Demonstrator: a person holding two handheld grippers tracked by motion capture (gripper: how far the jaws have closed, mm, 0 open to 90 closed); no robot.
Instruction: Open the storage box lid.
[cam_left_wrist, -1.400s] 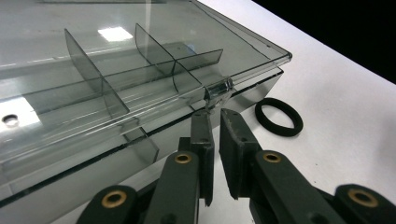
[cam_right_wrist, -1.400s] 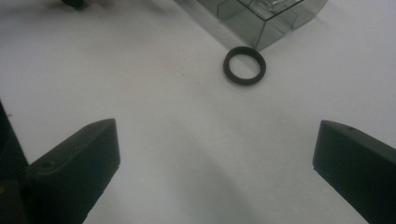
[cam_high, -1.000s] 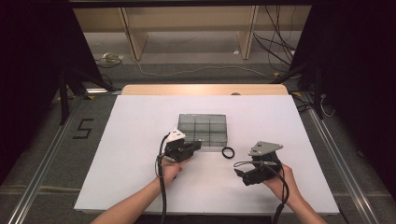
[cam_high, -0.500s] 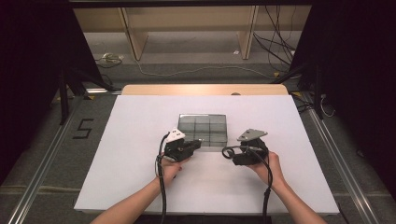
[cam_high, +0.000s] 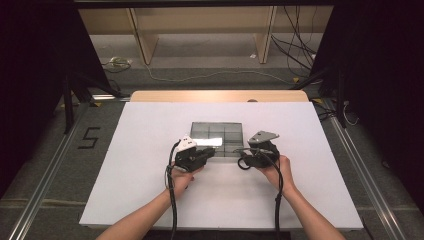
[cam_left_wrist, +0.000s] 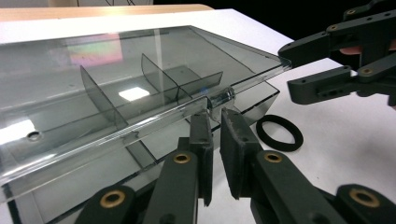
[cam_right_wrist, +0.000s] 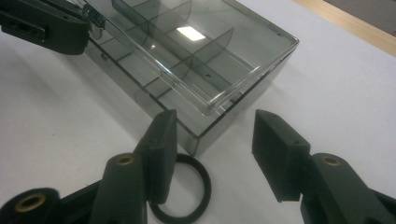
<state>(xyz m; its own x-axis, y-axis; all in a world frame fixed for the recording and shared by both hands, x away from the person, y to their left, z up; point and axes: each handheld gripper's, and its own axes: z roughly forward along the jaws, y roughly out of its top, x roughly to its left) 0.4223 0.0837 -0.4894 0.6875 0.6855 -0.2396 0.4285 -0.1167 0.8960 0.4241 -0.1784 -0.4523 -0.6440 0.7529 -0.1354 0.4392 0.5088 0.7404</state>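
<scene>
A white sheet-covered table (cam_high: 150, 150) carries a smoke-grey transparent plastic compartment box (cam_high: 217, 137), set squarely in front of the person with its long side running across the table. Its clear hinged lid (cam_left_wrist: 116, 88) is tilted up off the near edge, and the left gripper (cam_left_wrist: 212, 140) is clenched on the small latch tab (cam_left_wrist: 220, 98) at the lid's front rim, propping it open over the dividers. The right gripper (cam_right_wrist: 212, 149) has just been closing its jaws, which stand part-way apart and press on nothing: one jaw hangs over the small black rubber ring (cam_right_wrist: 180, 189), the other stands clear of it. That ring lies flat on the sheet just beside the box's near right corner, directly under the right gripper and apart from the busy left one. The pickup probably falls to the right hand, with the open compartments just beyond the ring.
</scene>
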